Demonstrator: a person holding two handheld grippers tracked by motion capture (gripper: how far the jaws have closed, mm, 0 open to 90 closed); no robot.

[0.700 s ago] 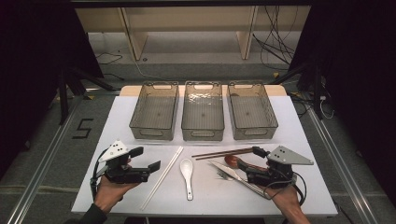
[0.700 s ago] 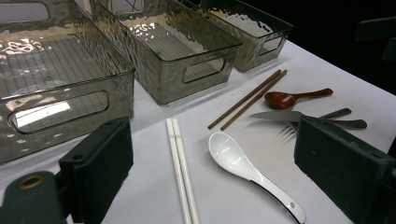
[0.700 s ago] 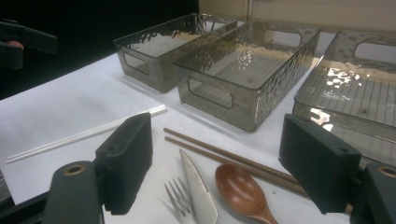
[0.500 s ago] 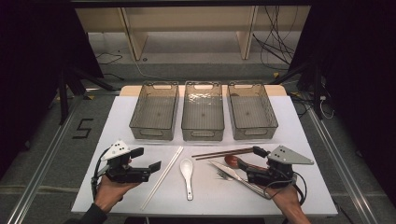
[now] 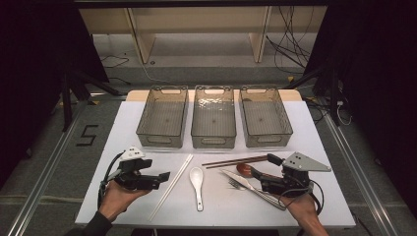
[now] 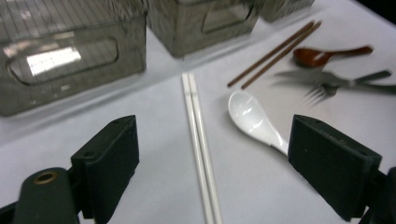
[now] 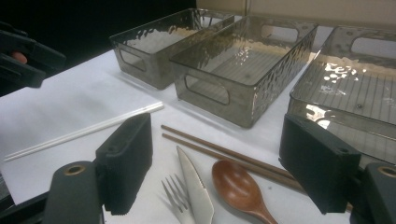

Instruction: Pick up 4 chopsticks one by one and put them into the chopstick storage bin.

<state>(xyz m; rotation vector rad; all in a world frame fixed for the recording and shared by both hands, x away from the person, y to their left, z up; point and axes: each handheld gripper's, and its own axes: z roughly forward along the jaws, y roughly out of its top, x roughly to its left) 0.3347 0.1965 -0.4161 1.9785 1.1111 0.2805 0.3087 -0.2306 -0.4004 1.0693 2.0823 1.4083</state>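
Note:
My left gripper (image 5: 161,179) is open and low over the table's front left, its jaws toward a pair of white chopsticks (image 5: 172,186). In the left gripper view the white chopsticks (image 6: 198,140) lie between the wide-apart jaws, with a white spoon (image 6: 252,116) to their right. My right gripper (image 5: 264,173) is open at the front right, over a wooden spoon (image 5: 244,169), a knife (image 5: 248,186) and a fork (image 5: 235,185). In the right gripper view the wooden spoon (image 7: 238,186), knife (image 7: 196,186) and brown chopsticks (image 7: 210,144) lie between its jaws. Nothing is held.
Three clear grey bins (image 5: 163,117) (image 5: 213,117) (image 5: 265,117) stand side by side across the back of the white table (image 5: 324,147), all with nothing in them. The brown chopsticks (image 5: 236,161) lie just in front of the middle and right bins.

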